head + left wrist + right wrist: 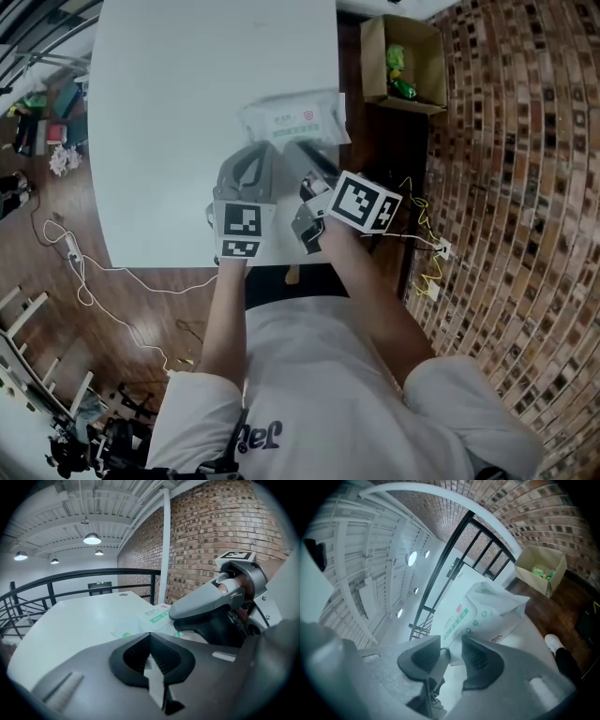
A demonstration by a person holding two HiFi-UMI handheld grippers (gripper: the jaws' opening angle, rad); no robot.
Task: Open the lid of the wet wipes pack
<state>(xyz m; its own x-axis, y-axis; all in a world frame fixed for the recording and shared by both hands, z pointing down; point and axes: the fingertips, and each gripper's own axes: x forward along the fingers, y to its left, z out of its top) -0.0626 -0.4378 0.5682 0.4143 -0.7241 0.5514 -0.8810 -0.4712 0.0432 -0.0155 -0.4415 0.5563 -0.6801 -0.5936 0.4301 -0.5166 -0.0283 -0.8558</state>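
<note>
Wet wipes pack (291,120) lies on the white table (178,84), just ahead of both grippers.
Left gripper (150,637): fingers together, empty. The pack is probably light, soft, slippery film, so pin the body and lift the lid's edge. It has a green band and a red round mark, but the print is unreadable. Right gripper (451,642): fingers apart, holding nothing.
</note>
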